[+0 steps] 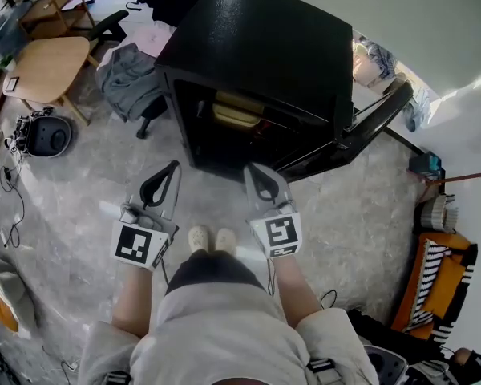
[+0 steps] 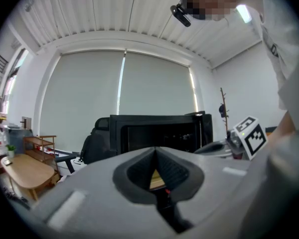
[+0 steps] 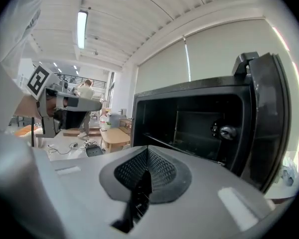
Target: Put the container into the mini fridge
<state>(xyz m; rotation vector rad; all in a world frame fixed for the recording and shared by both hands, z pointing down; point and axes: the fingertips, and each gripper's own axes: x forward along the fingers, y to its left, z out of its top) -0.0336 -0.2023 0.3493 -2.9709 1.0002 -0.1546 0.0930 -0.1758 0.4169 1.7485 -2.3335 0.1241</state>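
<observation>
The black mini fridge (image 1: 256, 46) stands on the floor with its door (image 1: 369, 123) swung open to the right. A pale yellow container (image 1: 236, 112) lies on a shelf inside it. My left gripper (image 1: 171, 169) and right gripper (image 1: 254, 172) hover side by side just in front of the fridge opening, both shut with nothing in them. In the left gripper view the left gripper (image 2: 155, 151) points at the fridge (image 2: 159, 131). In the right gripper view the right gripper (image 3: 147, 150) faces the dark interior (image 3: 199, 126), with the door (image 3: 266, 118) at the right.
A wooden table (image 1: 48, 66) and a chair draped with grey cloth (image 1: 132, 79) stand left of the fridge. A round black device (image 1: 50, 135) and cables lie on the floor at far left. An orange striped object (image 1: 441, 279) is at the right. The person's feet (image 1: 211, 239) are between the grippers.
</observation>
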